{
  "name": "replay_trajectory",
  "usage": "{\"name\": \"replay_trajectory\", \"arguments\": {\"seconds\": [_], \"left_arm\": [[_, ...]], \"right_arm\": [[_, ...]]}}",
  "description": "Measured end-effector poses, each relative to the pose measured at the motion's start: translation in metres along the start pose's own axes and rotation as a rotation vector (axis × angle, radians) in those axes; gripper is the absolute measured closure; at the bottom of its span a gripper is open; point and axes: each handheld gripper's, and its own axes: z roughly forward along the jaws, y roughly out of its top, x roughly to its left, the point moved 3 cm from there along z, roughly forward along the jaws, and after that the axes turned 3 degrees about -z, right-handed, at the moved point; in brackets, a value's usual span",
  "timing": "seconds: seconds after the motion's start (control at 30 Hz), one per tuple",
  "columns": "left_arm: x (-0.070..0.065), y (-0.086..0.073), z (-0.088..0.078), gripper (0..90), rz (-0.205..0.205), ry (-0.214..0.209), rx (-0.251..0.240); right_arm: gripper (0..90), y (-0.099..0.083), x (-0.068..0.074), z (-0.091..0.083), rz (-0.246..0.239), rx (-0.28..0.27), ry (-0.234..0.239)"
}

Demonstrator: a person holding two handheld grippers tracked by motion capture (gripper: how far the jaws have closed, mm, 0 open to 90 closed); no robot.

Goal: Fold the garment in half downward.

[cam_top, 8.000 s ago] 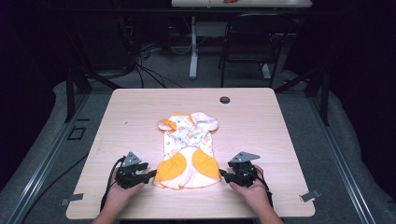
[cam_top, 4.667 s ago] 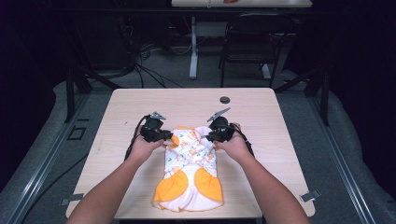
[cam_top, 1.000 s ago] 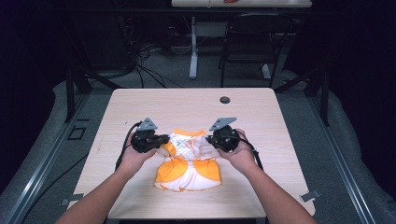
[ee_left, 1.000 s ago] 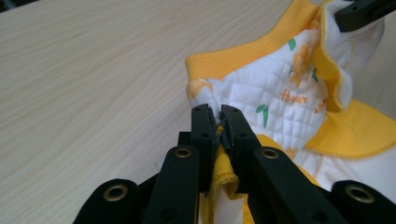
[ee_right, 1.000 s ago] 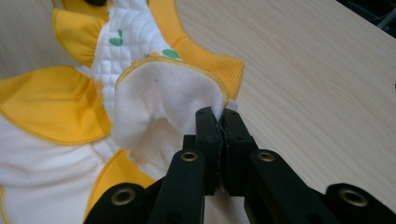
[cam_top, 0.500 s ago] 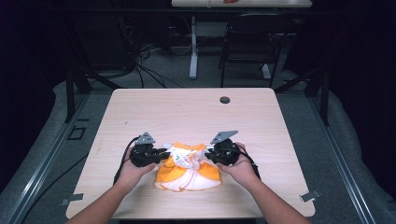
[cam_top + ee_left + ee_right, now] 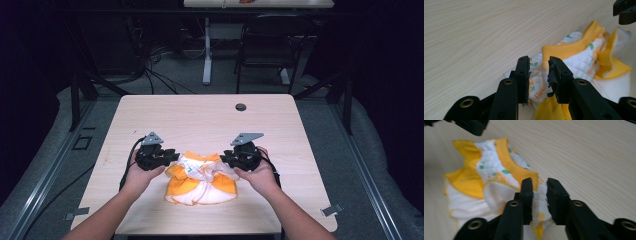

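Fold in progress, seen from the high view: the small orange-and-white garment (image 7: 201, 179) lies on the table (image 7: 200, 120) toward its 6 o'clock edge, between your two hands; your left gripper (image 7: 167, 159) sits at the garment's 10 o'clock corner and your right gripper (image 7: 229, 160) at its 2 o'clock corner. In the left gripper view the jaws stand slightly parted with printed white cloth (image 7: 537, 75) lying between them (whether they pinch it or have just let go, you cannot tell from this frame); in the right gripper view the right gripper (image 7: 539, 185) shows the same small gap over a bunched edge of cloth (image 7: 539, 202), and the same doubt applies. Judged from how the cloth lies, the far half is already doubled over the near half; the orange collar band (image 7: 571, 48) faces up on top. Left for you to do: free both corners, flatten the rumpled upper layer, and perhaps fold once more; the black grommet (image 7: 241, 106) at 12 o'clock plays no part.
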Motion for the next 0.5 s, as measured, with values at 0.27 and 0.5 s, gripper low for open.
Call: {"name": "replay_trajectory", "arguments": {"seconds": [0.27, 0.5], "left_arm": [[0.006, -0.005, 0.021, 90.0, -0.073, -0.026, 0.056], [-0.007, -0.007, 0.010, 90.0, -0.020, -0.086, 0.058]], "right_arm": [[89.5, -0.008, -0.013, 0.030, 0.072, 0.088, 0.001], [89.4, -0.008, -0.002, 0.024, 0.051, 0.076, 0.043]]}}
